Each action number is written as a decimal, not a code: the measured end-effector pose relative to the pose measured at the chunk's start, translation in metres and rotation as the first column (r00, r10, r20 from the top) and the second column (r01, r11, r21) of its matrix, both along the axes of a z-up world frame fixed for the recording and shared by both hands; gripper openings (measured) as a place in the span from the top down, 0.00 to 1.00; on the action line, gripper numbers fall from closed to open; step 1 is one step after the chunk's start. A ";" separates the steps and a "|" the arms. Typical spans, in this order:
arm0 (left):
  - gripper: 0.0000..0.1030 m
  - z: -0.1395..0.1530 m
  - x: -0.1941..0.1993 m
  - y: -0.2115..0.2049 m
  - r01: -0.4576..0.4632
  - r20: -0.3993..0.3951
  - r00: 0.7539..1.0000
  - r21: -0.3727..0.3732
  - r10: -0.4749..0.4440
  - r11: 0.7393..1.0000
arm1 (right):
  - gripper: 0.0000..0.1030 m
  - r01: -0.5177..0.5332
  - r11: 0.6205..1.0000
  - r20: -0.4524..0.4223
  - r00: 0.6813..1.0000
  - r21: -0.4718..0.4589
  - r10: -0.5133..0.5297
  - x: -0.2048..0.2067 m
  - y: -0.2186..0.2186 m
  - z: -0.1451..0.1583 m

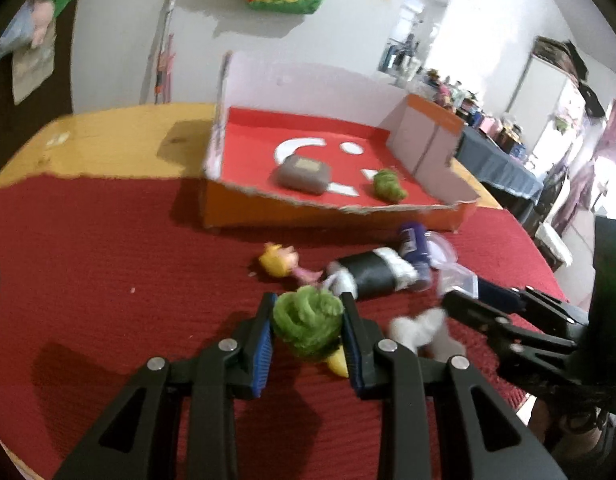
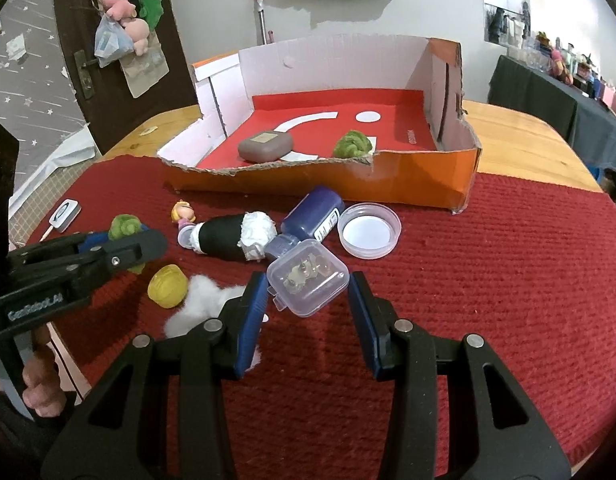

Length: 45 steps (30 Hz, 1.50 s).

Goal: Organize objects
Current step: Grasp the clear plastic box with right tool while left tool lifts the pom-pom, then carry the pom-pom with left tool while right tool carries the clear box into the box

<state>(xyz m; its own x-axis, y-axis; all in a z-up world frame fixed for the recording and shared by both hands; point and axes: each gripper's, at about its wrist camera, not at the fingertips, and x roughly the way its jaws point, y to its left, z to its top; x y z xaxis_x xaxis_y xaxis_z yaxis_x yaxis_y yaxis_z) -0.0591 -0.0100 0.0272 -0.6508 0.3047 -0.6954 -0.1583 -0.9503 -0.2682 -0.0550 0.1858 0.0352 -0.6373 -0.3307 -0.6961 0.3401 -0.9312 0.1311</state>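
My left gripper (image 1: 307, 300) is shut on a green fuzzy ball (image 1: 308, 328), held just above the red cloth; the same ball (image 2: 124, 226) shows in the right wrist view. Between the blue pads of my right gripper (image 2: 308, 280) sits a small clear plastic box (image 2: 308, 282) with metal bits inside, and the pads press its sides. Behind stands an open orange cardboard box (image 2: 388, 184) with a red floor, holding a grey case (image 2: 266, 147) and another green ball (image 2: 352, 144).
Loose on the red cloth (image 2: 488, 280) lie a small doll (image 2: 183, 216), a black bottle with white wadding (image 2: 232, 240), a blue bottle (image 2: 314, 216), a clear lid (image 2: 368, 236), a yellow ball (image 2: 168, 286), cotton (image 2: 200, 308) and a white tag (image 2: 64, 214).
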 end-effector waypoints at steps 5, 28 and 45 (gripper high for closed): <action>0.71 0.006 0.002 -0.002 -0.013 -0.022 1.000 -0.010 0.013 1.000 | 0.61 -0.003 1.000 -0.013 1.000 -0.016 0.003 0.002 0.001 0.005; 0.73 0.023 -0.016 0.027 0.020 -0.049 0.998 -0.102 -0.025 0.995 | 0.61 -0.052 0.998 -0.045 0.998 -0.044 0.050 -0.004 -0.005 0.031; 0.73 0.058 -0.050 0.032 0.057 -0.044 0.997 -0.119 -0.063 0.991 | 0.61 -0.126 0.991 -0.036 0.992 -0.052 0.124 -0.036 -0.011 0.070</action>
<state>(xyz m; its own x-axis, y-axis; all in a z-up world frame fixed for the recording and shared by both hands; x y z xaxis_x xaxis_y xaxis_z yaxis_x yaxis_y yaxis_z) -0.1092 0.0217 0.0850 -0.6672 0.2620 -0.6973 -0.2256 -0.9632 -0.1461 -0.0914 0.1745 0.1057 -0.6110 -0.4456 -0.6543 0.4582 -0.8731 0.1667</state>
